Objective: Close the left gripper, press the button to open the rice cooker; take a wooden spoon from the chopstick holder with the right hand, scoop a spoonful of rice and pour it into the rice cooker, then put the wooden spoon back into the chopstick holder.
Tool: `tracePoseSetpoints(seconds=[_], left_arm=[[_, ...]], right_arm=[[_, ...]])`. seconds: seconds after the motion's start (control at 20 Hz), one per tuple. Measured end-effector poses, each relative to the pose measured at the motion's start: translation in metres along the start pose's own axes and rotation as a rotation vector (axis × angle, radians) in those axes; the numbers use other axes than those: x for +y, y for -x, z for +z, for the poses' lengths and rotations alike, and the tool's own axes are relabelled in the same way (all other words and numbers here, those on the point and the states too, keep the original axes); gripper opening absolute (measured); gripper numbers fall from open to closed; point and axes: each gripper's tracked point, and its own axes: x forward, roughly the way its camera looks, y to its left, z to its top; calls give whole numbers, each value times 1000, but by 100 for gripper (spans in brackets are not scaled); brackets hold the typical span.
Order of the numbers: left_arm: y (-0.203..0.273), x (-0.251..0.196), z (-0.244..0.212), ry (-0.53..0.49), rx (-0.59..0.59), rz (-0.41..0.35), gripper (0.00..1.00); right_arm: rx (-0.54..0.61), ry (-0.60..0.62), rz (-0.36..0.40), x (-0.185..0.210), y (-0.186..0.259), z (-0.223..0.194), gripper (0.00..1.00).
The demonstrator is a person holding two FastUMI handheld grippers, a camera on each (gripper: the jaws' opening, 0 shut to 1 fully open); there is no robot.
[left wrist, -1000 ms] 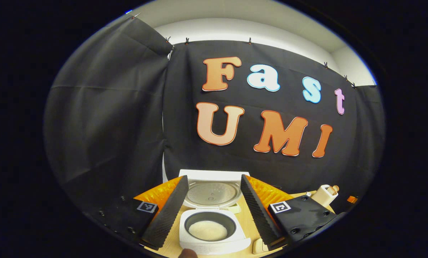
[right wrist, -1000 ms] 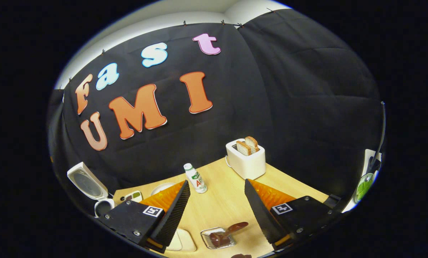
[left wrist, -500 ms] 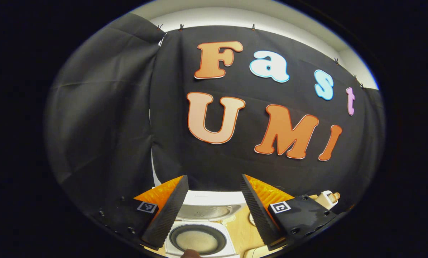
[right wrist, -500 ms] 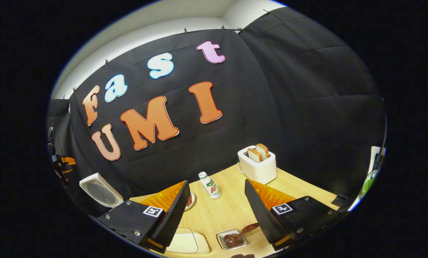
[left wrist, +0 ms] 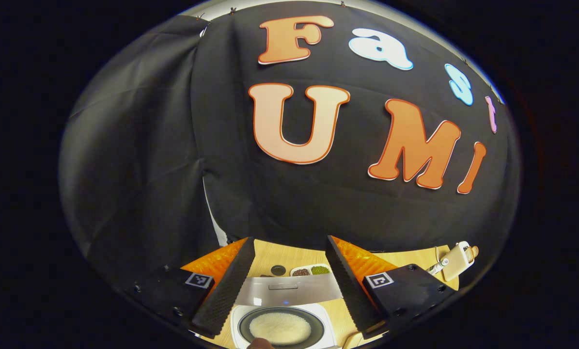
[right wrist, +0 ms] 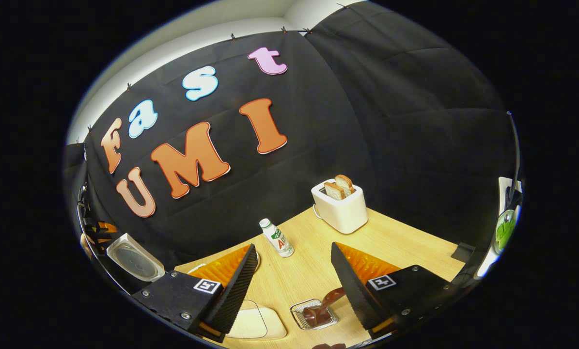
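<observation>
The toaster (right wrist: 340, 209) stands at the desk's (right wrist: 405, 245) back edge, the bottle (right wrist: 277, 237) to its left. The open rice cooker (left wrist: 282, 320) holds rice (left wrist: 279, 328); small dishes (left wrist: 311, 271) lie behind its lid.

White rice cooker (left wrist: 318, 317) with dark inner pot (left wrist: 243, 325) holding white rice (left wrist: 279, 327). Pale wood-grain tabletop (right wrist: 386, 237). White toaster (right wrist: 340, 213) with golden-brown toast (right wrist: 338, 186). White bottle (right wrist: 277, 237), green and red label. Clear dish (right wrist: 318, 315) with brown spoon (right wrist: 325, 303).
</observation>
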Motion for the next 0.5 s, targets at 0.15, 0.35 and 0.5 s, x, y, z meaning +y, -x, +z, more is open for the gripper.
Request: tracePoseSetpoints(seconds=[0.15,0.35,0.5], left_arm=[[-4,0,-13,21,33,6,99],[-13,8,-19,-68,0,39,99],[0,5,-19,-94,-30,20,99]], right_arm=[[23,-2,6,1,-1,-9,95],[52,-10,21,5,-3,-16,95],[66,-7,38,11,-4,-19,95]])
